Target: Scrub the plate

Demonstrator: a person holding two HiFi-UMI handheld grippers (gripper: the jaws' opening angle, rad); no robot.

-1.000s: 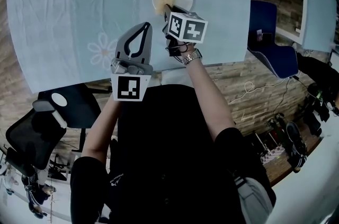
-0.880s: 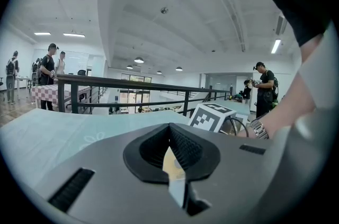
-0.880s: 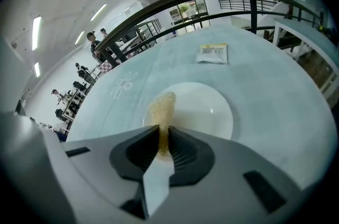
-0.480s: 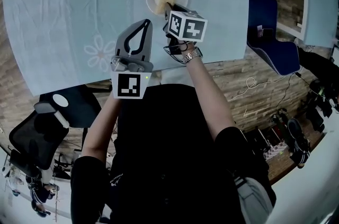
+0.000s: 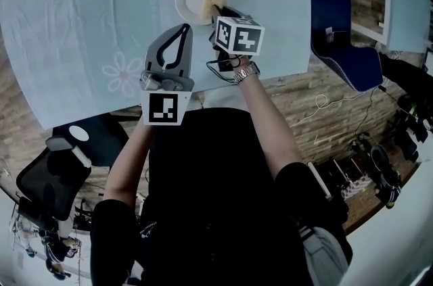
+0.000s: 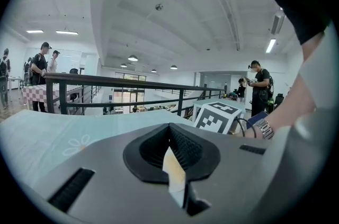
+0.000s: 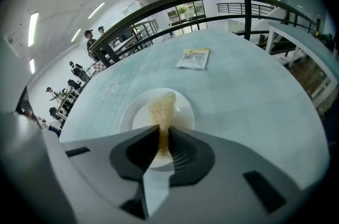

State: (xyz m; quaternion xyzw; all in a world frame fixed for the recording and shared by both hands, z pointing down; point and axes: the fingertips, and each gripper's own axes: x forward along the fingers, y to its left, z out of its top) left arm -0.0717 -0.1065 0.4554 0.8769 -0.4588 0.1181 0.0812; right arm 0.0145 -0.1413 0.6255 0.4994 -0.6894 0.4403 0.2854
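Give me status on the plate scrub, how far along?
Done: the right gripper is shut on the yellow scrubber. In hand: the scrubber sits over the middle of the white plate; contact is hard to confirm. Remaining: the scrubbing itself, since nothing on the plate shows how clean it is. The left gripper is shut, empty, and held away from the plate.

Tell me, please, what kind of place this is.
Probably a large open office or lab hall on an upper floor: a black railing runs along its edge, people stand about, and an office chair sits on wooden flooring.
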